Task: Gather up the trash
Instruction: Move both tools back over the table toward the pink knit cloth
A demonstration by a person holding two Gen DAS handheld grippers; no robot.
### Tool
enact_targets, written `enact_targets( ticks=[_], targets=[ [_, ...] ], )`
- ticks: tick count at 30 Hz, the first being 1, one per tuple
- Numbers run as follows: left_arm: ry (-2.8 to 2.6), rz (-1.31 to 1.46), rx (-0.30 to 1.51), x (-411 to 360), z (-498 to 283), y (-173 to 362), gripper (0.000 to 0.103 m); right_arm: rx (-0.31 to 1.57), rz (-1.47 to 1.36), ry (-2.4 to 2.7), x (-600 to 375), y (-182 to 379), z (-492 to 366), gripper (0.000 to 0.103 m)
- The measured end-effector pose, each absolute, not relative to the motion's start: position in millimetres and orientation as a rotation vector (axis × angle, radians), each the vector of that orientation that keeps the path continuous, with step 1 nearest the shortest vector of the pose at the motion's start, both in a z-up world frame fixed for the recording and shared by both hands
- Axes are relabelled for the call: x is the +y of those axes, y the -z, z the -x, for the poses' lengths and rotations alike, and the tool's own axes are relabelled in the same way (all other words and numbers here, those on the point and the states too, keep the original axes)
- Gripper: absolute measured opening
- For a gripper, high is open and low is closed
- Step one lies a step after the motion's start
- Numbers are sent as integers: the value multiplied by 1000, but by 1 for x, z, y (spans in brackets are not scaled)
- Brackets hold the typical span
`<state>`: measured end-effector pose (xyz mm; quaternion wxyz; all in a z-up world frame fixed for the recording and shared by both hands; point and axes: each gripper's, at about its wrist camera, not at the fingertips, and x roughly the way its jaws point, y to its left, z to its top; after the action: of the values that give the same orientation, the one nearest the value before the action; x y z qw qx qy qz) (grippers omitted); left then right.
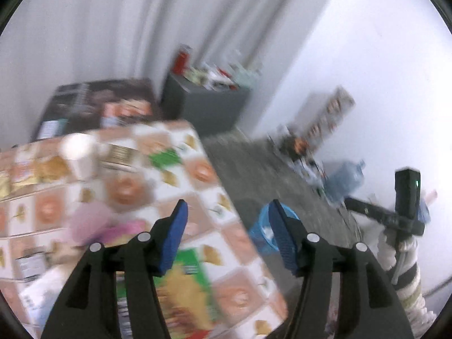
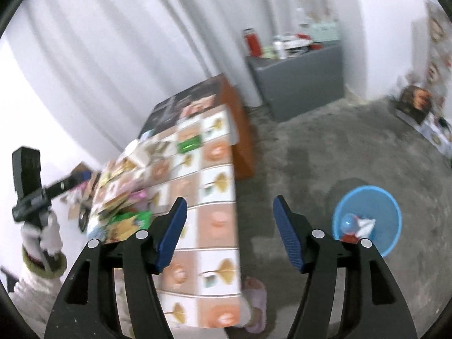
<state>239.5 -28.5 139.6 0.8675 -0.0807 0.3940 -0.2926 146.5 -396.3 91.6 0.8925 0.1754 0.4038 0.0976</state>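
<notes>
The round light-blue plastic waste basket [image 2: 367, 220] is standing on the grey concrete floor [image 2: 325, 147], well apart from the table. Inside it are lying a crumpled white paper scrap [image 2: 365, 223], a small bluish see-through ball-like item [image 2: 347, 221] and something red [image 2: 349, 238]. From your left wrist view only part of the basket [image 1: 264, 226] is showing, between the two blue pads.

More loose trash is lying on the table covered with a patterned cloth of peach, white and gold squares [image 2: 217, 180]: a green wrapper [image 2: 188, 144] farther back and a blurred heap of colourful packets [image 2: 124, 212] nearer you. In the left view a white paper cup [image 1: 77, 155] and a green and yellow packet [image 1: 186, 285] are resting on the same cloth; the blur hides finer detail.

Your right gripper [image 2: 228, 226] is hanging above the table's edge with its blue-padded fingers [image 2: 173, 231] spread apart and grasping nothing. Your left gripper [image 1: 227, 231] is hovering over the table's corner, its fingers [image 1: 175, 236] likewise released and empty.

Behind the table a grey cabinet [image 2: 299, 82] is carrying a red flask [image 2: 253, 42] and mixed bottles, against a white curtain [image 2: 127, 42]. A person's foot in a pale pink slipper [image 2: 255, 305] is showing beside the table.
</notes>
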Motion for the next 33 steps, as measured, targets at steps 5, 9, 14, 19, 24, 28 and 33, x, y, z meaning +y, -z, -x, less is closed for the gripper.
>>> enact_targets(
  ticks=[5, 9, 14, 19, 24, 28, 33],
  targets=[
    [537, 199, 768, 48, -242, -139, 60, 873, -339, -309, -345, -97, -165, 61],
    [521, 137, 798, 72, -248, -116, 61, 925, -343, -390, -300, -93, -189, 61],
    [517, 40, 874, 76, -261, -77, 65, 998, -366, -489, -248, -82, -217, 61],
    [535, -40, 942, 66, -287, -49, 70, 1083, -408, -538, -211, -67, -242, 61],
    [538, -78, 999, 60, -310, -28, 71, 1145, -449, -568, -186, -54, -261, 61],
    [556, -185, 1028, 51, -319, -10, 71, 1186, -465, -585, -173, -45, -274, 61],
    [556, -268, 1073, 47, -330, 14, 71, 1235, -495, -615, -166, -33, -282, 61]
  ],
)
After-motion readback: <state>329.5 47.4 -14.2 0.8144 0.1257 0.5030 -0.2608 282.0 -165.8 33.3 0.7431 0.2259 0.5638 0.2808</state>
